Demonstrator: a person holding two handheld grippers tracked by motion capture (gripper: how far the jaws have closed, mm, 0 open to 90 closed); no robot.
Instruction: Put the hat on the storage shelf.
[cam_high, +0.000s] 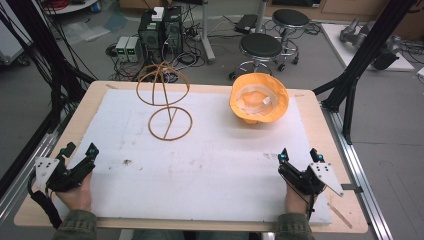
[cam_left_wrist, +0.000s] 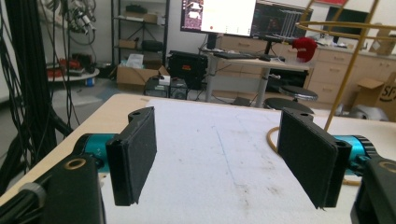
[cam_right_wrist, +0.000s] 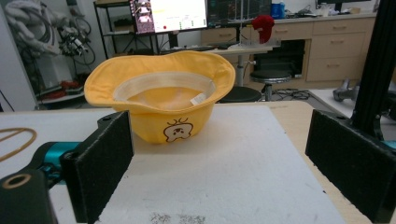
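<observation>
Both the left gripper and right gripper had their jaws released, grasping nothing. The yellow hat sat upturned beyond the right jaws, the wire stand beyond the left; nothing looked begun

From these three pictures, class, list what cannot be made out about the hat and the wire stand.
- Yellow hat: its crown top rests on the white mat, hidden in every view.
- Hat label: too small to read.
- Wire stand: left gripper view's right jaw covers its base; the top edge cuts it.

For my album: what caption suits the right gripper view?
Open right gripper facing an upside-down yellow hat resting on the white mat.
</observation>
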